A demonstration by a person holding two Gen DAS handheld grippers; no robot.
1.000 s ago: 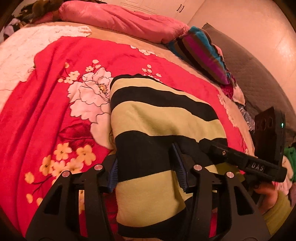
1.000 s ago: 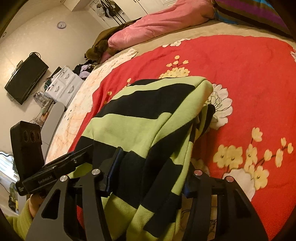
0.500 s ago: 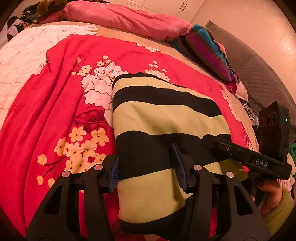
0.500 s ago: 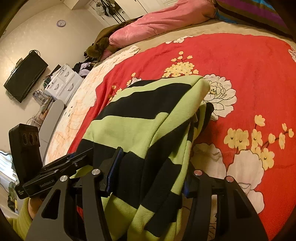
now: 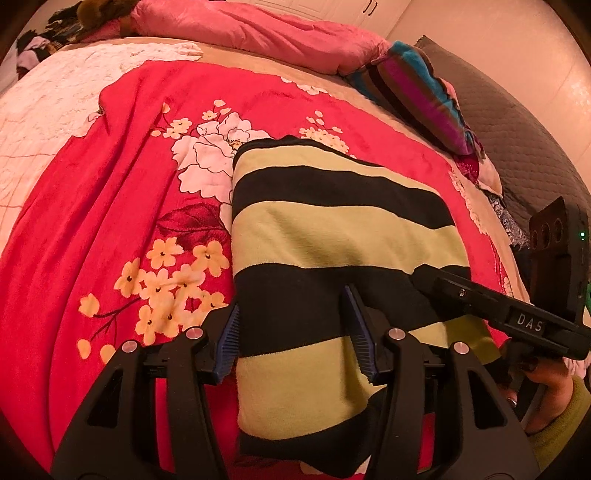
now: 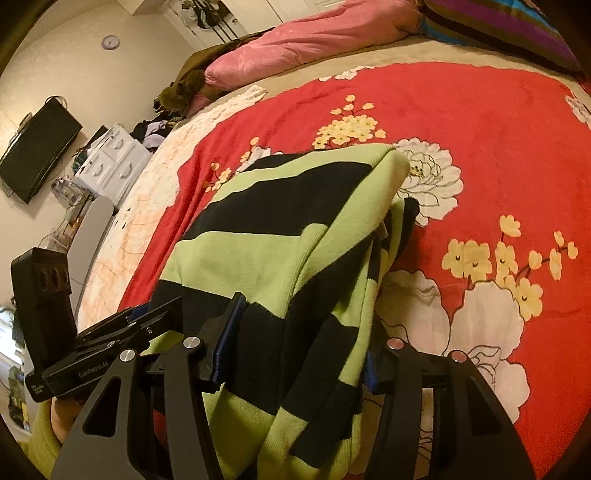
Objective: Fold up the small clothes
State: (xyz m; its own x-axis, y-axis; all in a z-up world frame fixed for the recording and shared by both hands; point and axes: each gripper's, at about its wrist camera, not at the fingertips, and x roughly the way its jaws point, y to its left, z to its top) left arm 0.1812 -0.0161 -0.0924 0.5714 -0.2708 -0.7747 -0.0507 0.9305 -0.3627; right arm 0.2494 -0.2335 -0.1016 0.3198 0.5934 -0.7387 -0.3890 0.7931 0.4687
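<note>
A folded sweater with lime-green and black stripes [image 5: 332,236] [image 6: 280,229] lies with its far end on the red flowered blanket [image 5: 110,221] [image 6: 498,129]. Its near end runs between the fingers of both grippers. My left gripper [image 5: 293,336] holds the near left part; its jaws are just opening, with cloth still between the blue pads [image 5: 229,339]. My right gripper [image 6: 299,354] is shut on the bunched right edge. Each gripper also shows in the other's view: the right gripper [image 5: 509,314] and the left gripper [image 6: 110,339].
A pink quilt [image 5: 258,33] and a striped pillow [image 5: 417,88] lie along the far side of the bed. A grey padded headboard [image 5: 517,140] stands at the right. A white drawer unit [image 6: 110,158] and a wall television [image 6: 37,147] are beyond the bed's left edge.
The sweater has slid a little to the left over the blanket with both grippers; the yellow flowers now sit closer to its left edge. The right grip looks unchanged.
</note>
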